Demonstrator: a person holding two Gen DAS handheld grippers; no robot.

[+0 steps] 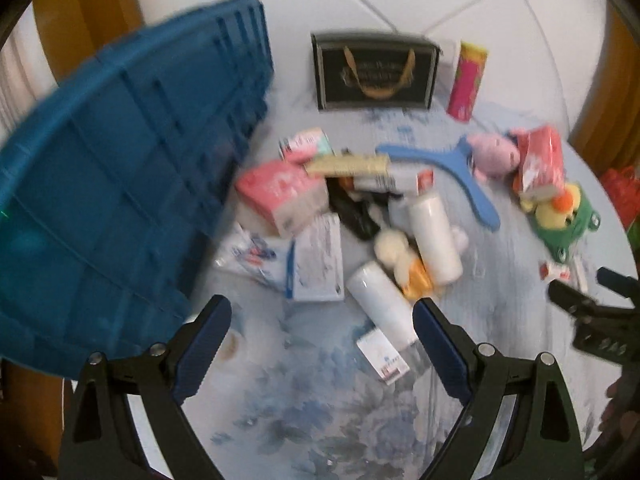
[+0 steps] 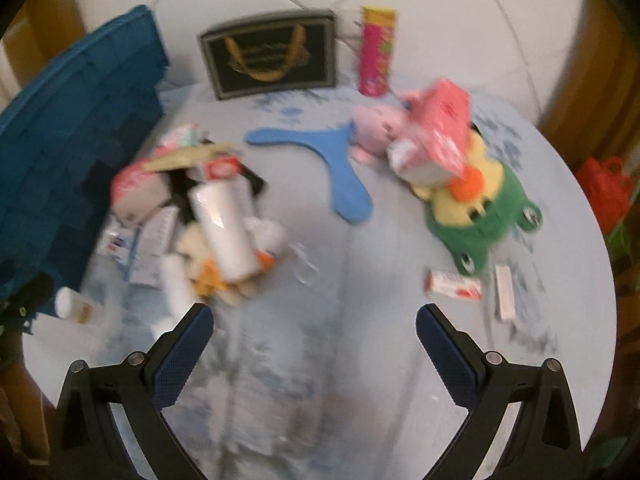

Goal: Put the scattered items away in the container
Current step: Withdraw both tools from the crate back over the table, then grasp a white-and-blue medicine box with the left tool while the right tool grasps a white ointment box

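Left gripper (image 1: 322,316) spread, empty | right gripper (image 2: 314,324) spread, empty | straddle white bottle (image 1: 384,304) at one o'clock squarely | blue crate (image 1: 120,184) at ten o'clock.

Soft, even indoor light, fairly bright, no hard shadows. Both views smeared by motion blur, right wrist worse: the white bottles (image 2: 224,232) and small boxes (image 2: 454,285) streak. Print on the black bag (image 1: 374,70) unreadable. Faint glare stripe on a white bottle (image 1: 434,236). Fisheye bends the blue crate (image 1: 120,168) and table edge (image 2: 596,240); corners vignette to black.
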